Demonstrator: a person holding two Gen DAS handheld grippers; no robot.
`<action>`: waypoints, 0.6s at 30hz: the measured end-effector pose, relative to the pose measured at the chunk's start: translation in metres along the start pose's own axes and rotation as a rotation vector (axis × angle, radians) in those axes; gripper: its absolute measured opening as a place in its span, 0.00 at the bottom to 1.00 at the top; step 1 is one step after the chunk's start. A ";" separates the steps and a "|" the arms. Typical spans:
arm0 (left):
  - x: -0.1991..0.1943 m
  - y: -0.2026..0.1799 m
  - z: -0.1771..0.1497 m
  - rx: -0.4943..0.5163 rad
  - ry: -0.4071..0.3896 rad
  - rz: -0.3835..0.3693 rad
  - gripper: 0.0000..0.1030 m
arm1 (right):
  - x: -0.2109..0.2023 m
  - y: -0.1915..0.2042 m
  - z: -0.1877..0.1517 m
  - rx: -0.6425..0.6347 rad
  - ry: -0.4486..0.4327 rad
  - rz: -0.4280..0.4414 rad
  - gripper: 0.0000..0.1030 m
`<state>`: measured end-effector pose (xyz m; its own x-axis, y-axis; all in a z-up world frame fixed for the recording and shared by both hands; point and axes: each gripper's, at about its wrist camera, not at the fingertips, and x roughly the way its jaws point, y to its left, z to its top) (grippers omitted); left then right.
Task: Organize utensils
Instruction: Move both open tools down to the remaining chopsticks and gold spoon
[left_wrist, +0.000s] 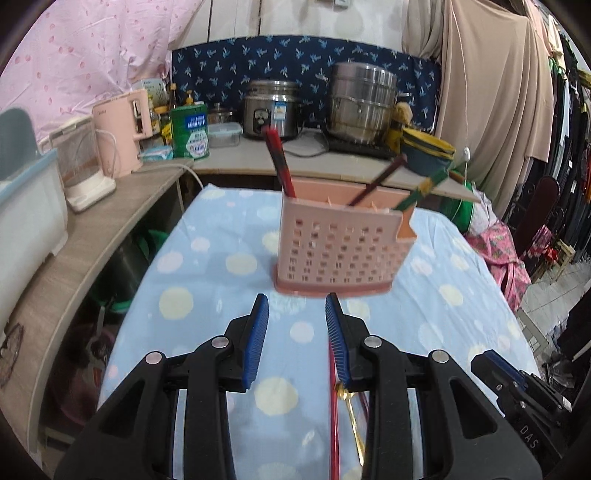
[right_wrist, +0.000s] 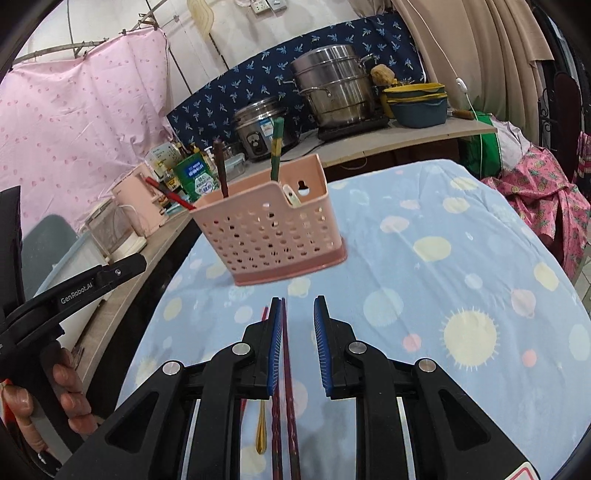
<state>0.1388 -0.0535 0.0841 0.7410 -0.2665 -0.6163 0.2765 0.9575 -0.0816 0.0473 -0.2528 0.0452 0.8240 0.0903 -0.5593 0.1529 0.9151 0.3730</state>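
a: item one, your left gripper (left_wrist: 297, 304), pads apart, empty; right gripper (right_wrist: 298, 306) likewise.

b: loose stock?

a: dark red chopsticks (right_wrist: 286, 406) and gold spoon (right_wrist: 261, 432) under your fingers. square up on one before pinching. pink utensil basket (right_wrist: 269, 236) stands ahead.

b: lettering?

a: "genrobot.ai", "das".

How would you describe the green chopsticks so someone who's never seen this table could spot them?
On the blue dotted tablecloth stands a pink perforated holder. Several sticks poke up from it. The green chopsticks stand at the notched end, the only green ones with yellow markings; the others are red or dark brown.
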 end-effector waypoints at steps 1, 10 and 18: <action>0.001 0.000 -0.006 -0.001 0.012 0.000 0.30 | -0.001 -0.001 -0.007 -0.001 0.012 -0.002 0.18; 0.010 0.005 -0.073 -0.020 0.144 -0.003 0.30 | -0.002 -0.005 -0.072 -0.015 0.152 -0.005 0.18; 0.010 0.004 -0.117 -0.012 0.222 -0.013 0.30 | -0.003 0.000 -0.108 -0.046 0.216 -0.010 0.18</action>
<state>0.0759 -0.0394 -0.0144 0.5840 -0.2496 -0.7724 0.2773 0.9557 -0.0991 -0.0137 -0.2103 -0.0328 0.6854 0.1585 -0.7107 0.1314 0.9331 0.3349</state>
